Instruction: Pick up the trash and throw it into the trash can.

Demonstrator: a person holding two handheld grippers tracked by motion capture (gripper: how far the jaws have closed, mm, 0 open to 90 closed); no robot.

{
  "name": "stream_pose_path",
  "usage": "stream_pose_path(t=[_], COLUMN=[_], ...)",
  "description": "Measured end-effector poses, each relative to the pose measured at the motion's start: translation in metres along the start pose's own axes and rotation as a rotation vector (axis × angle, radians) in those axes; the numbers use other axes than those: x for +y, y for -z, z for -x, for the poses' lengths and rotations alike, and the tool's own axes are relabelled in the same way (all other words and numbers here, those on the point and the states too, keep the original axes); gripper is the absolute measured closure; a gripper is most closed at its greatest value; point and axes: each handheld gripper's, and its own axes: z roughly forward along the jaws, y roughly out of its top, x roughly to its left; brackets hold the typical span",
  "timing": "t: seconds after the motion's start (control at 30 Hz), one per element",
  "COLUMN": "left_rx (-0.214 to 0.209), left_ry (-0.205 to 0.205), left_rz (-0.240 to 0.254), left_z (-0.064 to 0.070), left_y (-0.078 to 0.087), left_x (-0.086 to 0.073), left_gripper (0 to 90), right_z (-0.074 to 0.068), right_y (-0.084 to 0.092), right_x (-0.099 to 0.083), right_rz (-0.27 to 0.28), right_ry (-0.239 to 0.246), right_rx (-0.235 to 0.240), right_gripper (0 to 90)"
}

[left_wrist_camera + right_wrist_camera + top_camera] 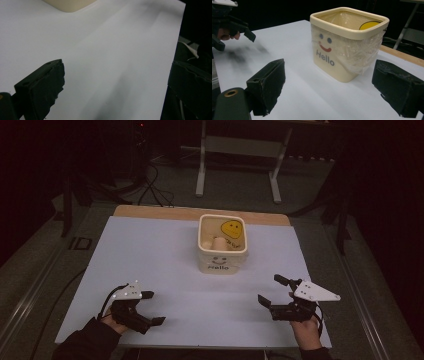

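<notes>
High view: cream square plastic bin printed with a face and "Hello", lined with thin clear film, upright on the white table sheet toward its far middle; inside, a yellow smiley-face piece and two pale rounded items, identity not discernible. Left gripper near and to the left of the bin, right gripper near and to the right, both well apart from it, jaws spread, nothing between them. Left gripper view: a rounded corner of the bin at the top edge, jaws wide apart over bare sheet. Right gripper view: bin ahead between the parted jaws, film crinkled loosely down its outer wall. Judged light, stiff-walled, smooth; film likely slippery and shifting under the pads, so best taken across the thick rolled rim, or pressed from two opposite walls.
</notes>
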Motion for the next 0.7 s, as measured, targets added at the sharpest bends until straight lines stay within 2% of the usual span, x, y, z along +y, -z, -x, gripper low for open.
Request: stream_pose_path(t=[0.17, 0.2, 0.3, 0.7], left_rx=[0.013, 0.018, 0.020, 0.043], left_ry=[0.022, 0.039, 0.045, 0.030], left_rz=[0.023, 0.057, 0.075, 0.105], left_z=[-0.0020, -0.0039, -0.0058, -0.0069], left_y=[-0.0018, -0.0029, -0.0034, -0.0032], left_x=[-0.0015, -0.0017, -0.0017, -0.0028], left_gripper=[1.5, 1.5, 1.5, 1.5], right_z=[0.0004, 0.0006, 0.0001, -0.0016], right_y=[0.0000, -0.0011, -0.0029, -0.0056], right_x=[-0.0006, -0.0018, -0.0022, -0.0031], right_rz=[0.000, -0.006, -0.010, -0.024], right_ry=[-0.006, -0.013, -0.008, -0.005], right_rx=[0.002, 0.006, 0.011, 0.015], right_gripper=[11.3, 11.3, 11.3, 11.3])
